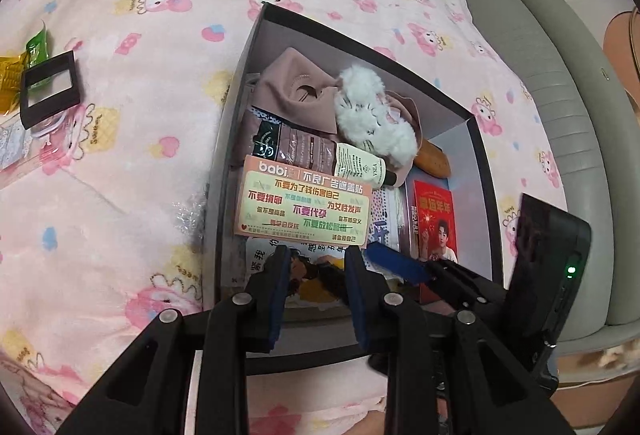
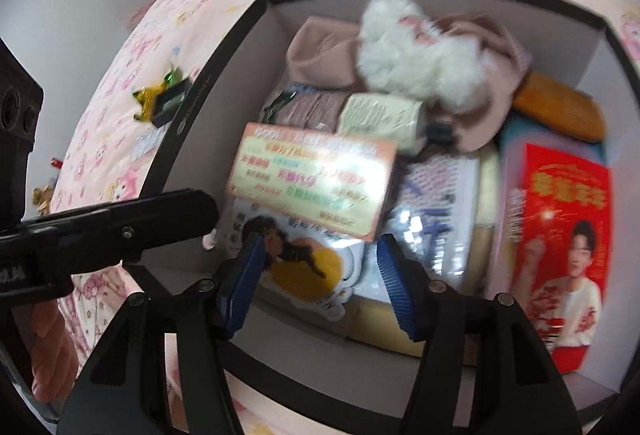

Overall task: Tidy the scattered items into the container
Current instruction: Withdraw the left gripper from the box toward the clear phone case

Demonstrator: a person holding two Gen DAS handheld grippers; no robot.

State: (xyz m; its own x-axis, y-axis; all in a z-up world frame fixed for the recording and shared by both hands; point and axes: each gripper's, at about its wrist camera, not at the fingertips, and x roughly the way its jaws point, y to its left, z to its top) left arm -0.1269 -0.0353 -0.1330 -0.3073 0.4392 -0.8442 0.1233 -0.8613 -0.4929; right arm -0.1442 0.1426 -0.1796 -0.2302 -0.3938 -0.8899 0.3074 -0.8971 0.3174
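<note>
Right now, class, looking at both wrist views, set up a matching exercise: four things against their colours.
Things:
1. fluffy plush toy
2. envelope with a printed portrait
3. square frame-like box on the bedspread
4. ribbed oval pouch in the box corner

Colours:
A. black
B. orange
C. white
D. red

Pairs: 1-C, 2-D, 3-A, 4-B

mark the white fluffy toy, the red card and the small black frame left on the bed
white fluffy toy (image 1: 374, 115), left wrist view, middle of its fur
red card (image 2: 560, 235), right wrist view, centre of its printed face
small black frame (image 1: 50, 89), left wrist view, its lower border
</note>
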